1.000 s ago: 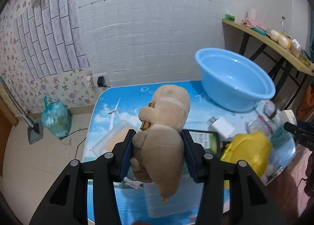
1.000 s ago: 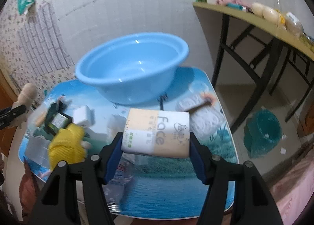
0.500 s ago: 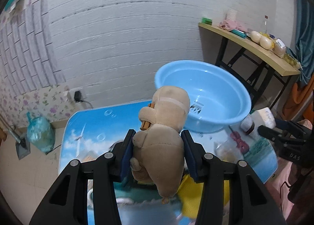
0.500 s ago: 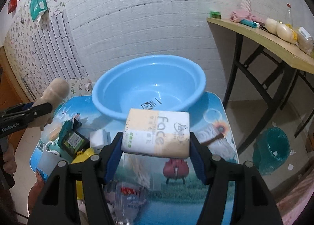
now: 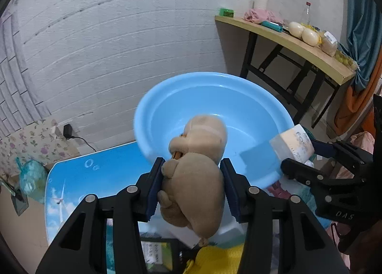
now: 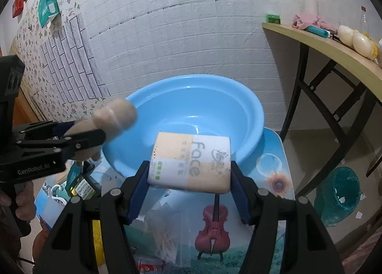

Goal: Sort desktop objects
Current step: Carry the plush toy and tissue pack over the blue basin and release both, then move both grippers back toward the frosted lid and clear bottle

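My left gripper (image 5: 192,173) is shut on a tan plush toy (image 5: 197,169), held in the air at the near rim of the blue plastic basin (image 5: 238,107). The toy's head leans over the basin's inside. My right gripper (image 6: 189,178) is shut on a tissue pack (image 6: 191,161) printed "face", held just in front of the same basin (image 6: 203,109). In the right wrist view the left gripper (image 6: 78,135) with the plush toy (image 6: 114,114) comes in from the left over the basin's rim. In the left wrist view the right gripper (image 5: 298,154) with the tissue pack (image 5: 292,145) comes in from the right.
The basin stands on a small table (image 6: 274,178) with a printed top, close to a white brick wall. Loose items lie on the table's near side: a green-labelled packet (image 6: 82,185), clear plastic bags (image 6: 164,226), something yellow (image 5: 214,259). A wooden shelf (image 6: 334,49) and a teal bin (image 6: 339,197) stand at the right.
Both grippers have moved toward the basin with their loads. The basin now looms larger and more central in both views, and the plush toy has come from the table's left side to the basin's rim.
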A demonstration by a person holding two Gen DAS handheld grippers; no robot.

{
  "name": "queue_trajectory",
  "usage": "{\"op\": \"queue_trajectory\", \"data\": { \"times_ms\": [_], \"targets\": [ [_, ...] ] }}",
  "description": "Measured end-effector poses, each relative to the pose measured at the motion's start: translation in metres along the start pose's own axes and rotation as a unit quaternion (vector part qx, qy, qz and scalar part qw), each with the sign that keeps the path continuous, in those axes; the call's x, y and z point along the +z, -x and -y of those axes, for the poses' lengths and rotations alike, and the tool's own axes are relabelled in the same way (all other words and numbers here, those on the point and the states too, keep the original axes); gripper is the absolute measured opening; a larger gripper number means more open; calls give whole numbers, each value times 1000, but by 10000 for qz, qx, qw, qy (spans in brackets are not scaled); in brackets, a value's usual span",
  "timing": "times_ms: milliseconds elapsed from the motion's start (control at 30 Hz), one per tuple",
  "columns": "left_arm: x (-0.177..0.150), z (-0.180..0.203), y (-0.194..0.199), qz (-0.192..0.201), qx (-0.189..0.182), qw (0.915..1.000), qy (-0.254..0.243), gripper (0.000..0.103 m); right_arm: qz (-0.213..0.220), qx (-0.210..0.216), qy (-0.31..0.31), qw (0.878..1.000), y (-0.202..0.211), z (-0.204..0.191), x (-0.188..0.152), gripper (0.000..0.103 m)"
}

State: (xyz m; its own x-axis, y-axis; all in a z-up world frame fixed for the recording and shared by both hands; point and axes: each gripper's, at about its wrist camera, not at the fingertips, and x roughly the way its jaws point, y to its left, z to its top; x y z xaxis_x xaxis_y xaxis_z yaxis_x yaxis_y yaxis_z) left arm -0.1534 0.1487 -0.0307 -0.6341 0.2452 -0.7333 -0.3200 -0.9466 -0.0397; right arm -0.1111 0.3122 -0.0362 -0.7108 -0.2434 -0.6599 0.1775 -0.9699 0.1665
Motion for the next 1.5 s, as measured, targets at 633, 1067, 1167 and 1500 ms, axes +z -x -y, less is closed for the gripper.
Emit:
{"op": "queue_trajectory", "data": {
  "times_ms": [633, 1067, 1167, 1500],
  "targets": [
    [7, 13, 2, 203, 28, 9993, -304, 57, 71, 7, 155, 9999, -18, -7, 12, 63],
    [-24, -18, 36, 313, 357, 9989, 19, 93, 139, -54, 160, 9998, 2, -14, 7, 63],
    [-37, -31, 50, 385, 424, 9982, 190, 99, 148, -68, 149, 9998, 12, -18, 0, 63],
    [-104, -70, 79, 180, 586, 9954, 738, 103, -17, -25, -10, 10000, 36, -31, -32, 63]
  ]
}}
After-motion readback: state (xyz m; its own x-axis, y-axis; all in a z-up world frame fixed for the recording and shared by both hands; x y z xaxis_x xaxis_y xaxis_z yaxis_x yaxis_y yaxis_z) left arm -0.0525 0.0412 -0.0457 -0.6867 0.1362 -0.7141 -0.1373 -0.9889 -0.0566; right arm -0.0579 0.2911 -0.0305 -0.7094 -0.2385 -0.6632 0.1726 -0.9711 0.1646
